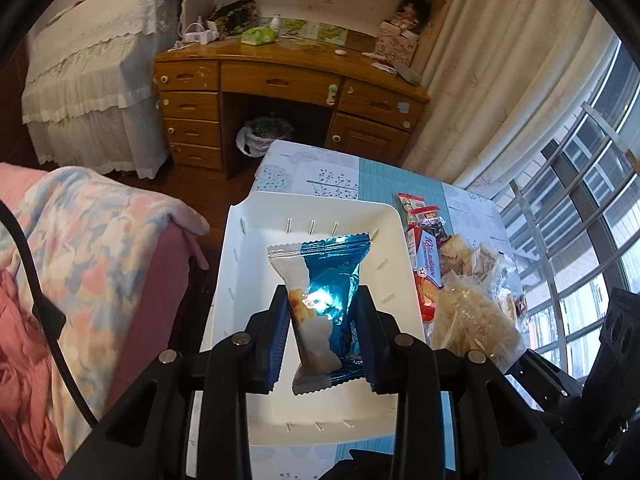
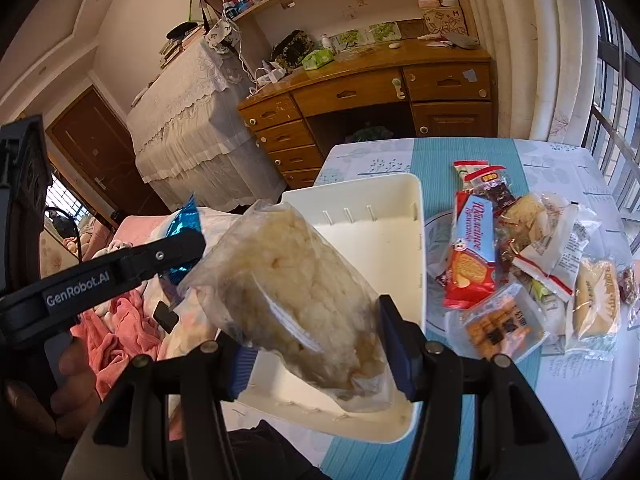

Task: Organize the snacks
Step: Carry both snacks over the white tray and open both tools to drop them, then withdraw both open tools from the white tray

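Left gripper (image 1: 322, 334): its black arms and blue pads are clamping tight on a blue foil snack packet (image 1: 320, 296), pressing it at the lower half.
Blue foil snack packet: it is glossy and crinkled, with a white panel down one side and zigzag-cut ends; its long axis is running away from the camera, the far end fanning out over the tray.
Right gripper (image 2: 316, 344): its blue pads are pinching a clear bag of pale puffed snack (image 2: 292, 292) by the sides near the bag's lower end.
Clear bag of pale puffed snack: thin, wrinkled film is showing lumpy cream-coloured pieces inside; it is tilting, its long axis slanting up and to the left, hanging above the tray.
Hand (image 2: 60, 384): fingers are wrapping around the black handle of the left gripper at the lower left of the right wrist view.
White tray (image 1: 304, 208): smooth, matte plastic, rectangular with rounded corners and small slots in its walls; it is sitting on the table under both held packets, with nothing lying in it.
Table (image 2: 440, 152): a cloth with teal stripes and grey leaf prints is covering it.
Snack pile (image 2: 532, 256): crinkly wrapped packets are lying just beside the tray, among them a red and blue biscuit pack (image 2: 472, 256) lying lengthwise away from the viewer.
Wooden desk (image 1: 280, 76): glossy brown drawers are standing beyond the table.
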Demonstrator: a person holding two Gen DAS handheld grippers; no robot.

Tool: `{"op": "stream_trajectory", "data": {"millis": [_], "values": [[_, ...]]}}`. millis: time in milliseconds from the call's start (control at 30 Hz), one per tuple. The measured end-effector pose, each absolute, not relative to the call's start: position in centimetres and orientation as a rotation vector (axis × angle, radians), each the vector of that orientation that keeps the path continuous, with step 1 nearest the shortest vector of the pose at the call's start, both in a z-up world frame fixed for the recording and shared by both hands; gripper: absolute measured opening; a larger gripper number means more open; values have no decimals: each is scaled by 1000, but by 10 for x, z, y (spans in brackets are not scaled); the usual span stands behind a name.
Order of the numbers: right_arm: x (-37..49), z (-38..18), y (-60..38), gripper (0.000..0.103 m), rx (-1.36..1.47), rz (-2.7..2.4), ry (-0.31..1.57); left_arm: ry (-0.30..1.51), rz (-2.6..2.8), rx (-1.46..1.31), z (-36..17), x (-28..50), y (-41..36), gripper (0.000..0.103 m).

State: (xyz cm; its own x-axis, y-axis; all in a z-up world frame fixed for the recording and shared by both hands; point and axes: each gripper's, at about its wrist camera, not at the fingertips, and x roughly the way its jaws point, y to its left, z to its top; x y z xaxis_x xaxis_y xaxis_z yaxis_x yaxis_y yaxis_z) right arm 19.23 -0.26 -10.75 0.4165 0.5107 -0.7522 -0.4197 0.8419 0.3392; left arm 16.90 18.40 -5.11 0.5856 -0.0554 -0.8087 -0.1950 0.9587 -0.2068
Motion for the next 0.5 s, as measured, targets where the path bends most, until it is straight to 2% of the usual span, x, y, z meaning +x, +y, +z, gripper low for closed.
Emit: {"op": "stream_trajectory", "data": {"millis": [100,167,233,333,400,500], "values": [[185,-112,7,57,113,576,990,956,50,-264,-55,170,189,33],[179,-116,13,58,127,571,1002,975,34,-246,-58,171,191,43],[176,-119,15,58,138,560,1008,983,21,-230,-60,170,191,65],[171,-121,19,62,145,535,1013,987,4,-212,-61,170,193,76],[169,-120,18,69,149,517,1009,996,-4,-202,-60,170,194,77],[165,-112,16,70,147,496,979,1004,-20,-194,-59,173,193,77]]}}
